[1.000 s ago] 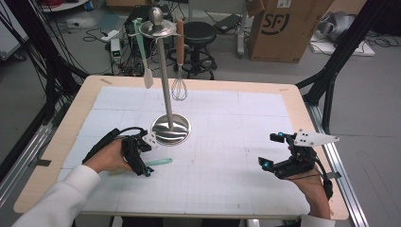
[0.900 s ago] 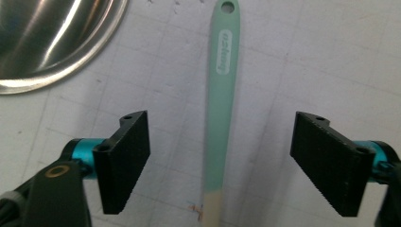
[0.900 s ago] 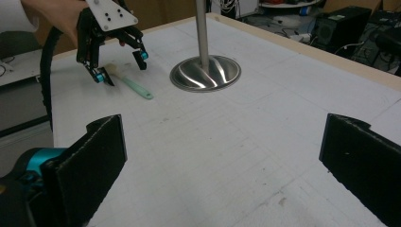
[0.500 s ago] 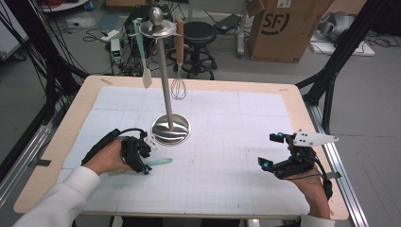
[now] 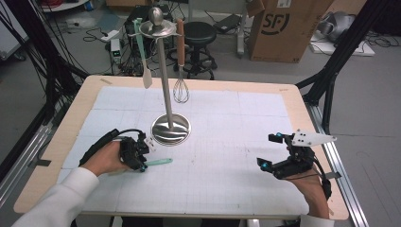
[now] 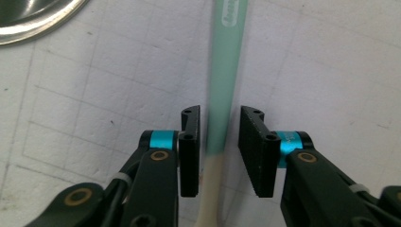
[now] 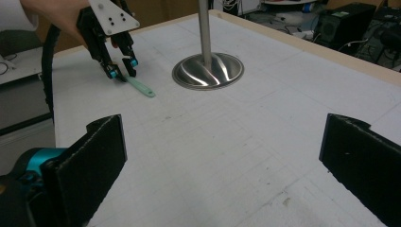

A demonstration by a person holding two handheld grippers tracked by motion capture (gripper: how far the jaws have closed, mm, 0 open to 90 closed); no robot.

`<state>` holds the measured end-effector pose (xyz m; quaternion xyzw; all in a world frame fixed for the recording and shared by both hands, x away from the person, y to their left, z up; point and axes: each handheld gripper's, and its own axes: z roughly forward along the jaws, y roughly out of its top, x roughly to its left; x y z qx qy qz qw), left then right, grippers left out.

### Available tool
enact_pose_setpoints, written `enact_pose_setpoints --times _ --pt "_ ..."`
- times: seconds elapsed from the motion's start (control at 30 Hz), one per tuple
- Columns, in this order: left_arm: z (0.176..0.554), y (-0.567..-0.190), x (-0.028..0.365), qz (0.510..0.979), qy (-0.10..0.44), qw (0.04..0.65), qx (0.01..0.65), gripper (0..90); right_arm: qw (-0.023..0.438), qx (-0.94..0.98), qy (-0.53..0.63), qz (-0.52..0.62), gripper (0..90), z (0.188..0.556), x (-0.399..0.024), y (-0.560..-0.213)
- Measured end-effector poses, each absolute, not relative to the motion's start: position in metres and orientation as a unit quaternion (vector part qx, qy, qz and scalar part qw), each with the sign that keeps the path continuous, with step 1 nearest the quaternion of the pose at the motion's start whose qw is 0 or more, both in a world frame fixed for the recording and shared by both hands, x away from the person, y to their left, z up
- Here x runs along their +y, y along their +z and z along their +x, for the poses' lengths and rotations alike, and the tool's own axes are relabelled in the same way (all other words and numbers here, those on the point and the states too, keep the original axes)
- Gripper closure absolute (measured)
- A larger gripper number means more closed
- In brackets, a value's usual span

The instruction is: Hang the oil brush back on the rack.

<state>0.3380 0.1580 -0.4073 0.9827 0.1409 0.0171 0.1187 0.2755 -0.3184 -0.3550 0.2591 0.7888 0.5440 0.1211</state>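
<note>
A utensil with a teal handle (image 5: 159,162) and a cream end lies flat on the white mat, left of centre. My left gripper (image 5: 141,164) points down at it. Its jaws have just been closing and now straddle the handle (image 6: 226,71), with thin gaps still showing at both pads (image 6: 190,151). From the right gripper view the same gripper (image 7: 121,71) stands over the teal utensil (image 7: 142,87). My right gripper (image 5: 268,151) rests near the mat's right edge, jaws wide open (image 7: 222,161) with nothing between them.
A steel stand (image 5: 170,127) with a round base rises in the middle of the mat. A pale spatula (image 5: 145,71) and a whisk (image 5: 180,87) hang from its top. The wooden table edge (image 5: 302,109) frames the mat. A cardboard box (image 5: 279,28) and stool sit behind.
The left gripper's jaws have drawn in around the teal handle. Both hands and the utensil stay where they were.
</note>
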Motion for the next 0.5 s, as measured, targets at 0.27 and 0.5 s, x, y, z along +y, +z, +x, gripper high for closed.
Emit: enact_pose_setpoints --times 0.27,0.5 --pt "0.336 -0.407 0.154 0.987 0.014 0.107 0.123 79.9 0.118 0.787 0.546 0.26 0.5 0.2757 -0.3184 -0.3555" --pt "0.3359 -0.4037 0.1569 0.985 0.005 0.119 0.121 80.4 0.118 0.786 0.547 0.261 0.5 0.2754 -0.3188 -0.355"
